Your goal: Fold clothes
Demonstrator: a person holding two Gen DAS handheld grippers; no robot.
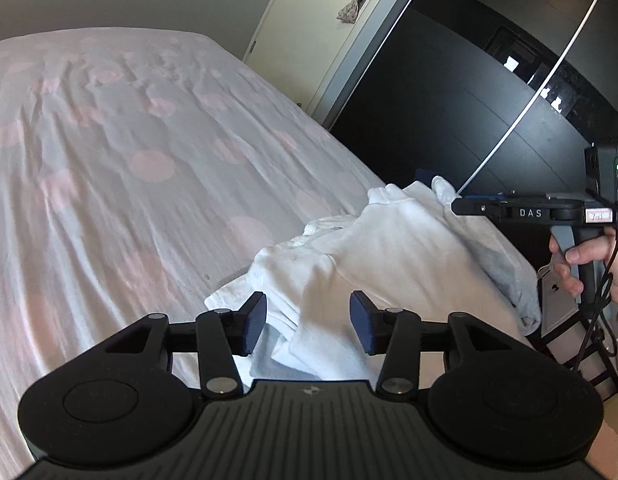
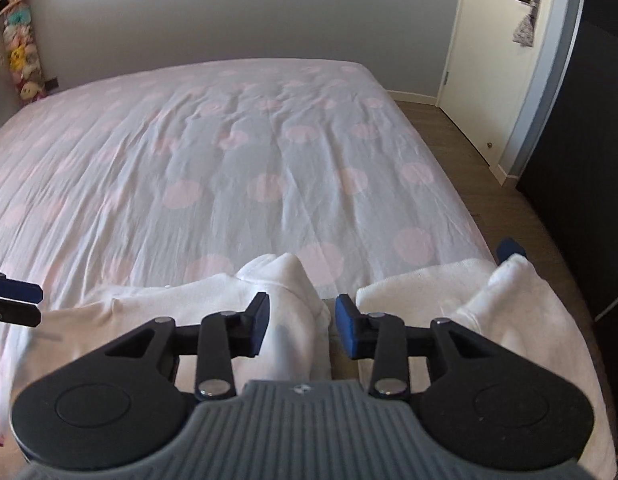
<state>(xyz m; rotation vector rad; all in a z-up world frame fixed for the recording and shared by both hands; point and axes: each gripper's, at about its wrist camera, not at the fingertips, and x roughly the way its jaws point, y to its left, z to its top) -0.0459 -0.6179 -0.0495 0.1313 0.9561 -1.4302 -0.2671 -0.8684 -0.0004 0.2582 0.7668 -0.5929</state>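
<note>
A white garment (image 1: 389, 248) lies bunched in soft folds at the near right corner of the bed (image 1: 129, 160), which has a pale sheet with pink dots. My left gripper (image 1: 309, 322) stands open over the garment's folded near edge; cloth lies between the pads without being pinched. In the right wrist view the garment (image 2: 509, 312) spreads across the bed's near edge (image 2: 229, 160). A raised ridge of it sits between the pads of my right gripper (image 2: 303, 326), which is open, with a gap on the right side. A hand (image 1: 581, 264) holds the right gripper's handle.
A dark wardrobe (image 1: 489, 92) runs along the right side, with a strip of wooden floor (image 2: 449, 140) between it and the bed. A cream door (image 2: 497, 60) stands at the far right. Plush toys (image 2: 17, 40) hang in the far left corner.
</note>
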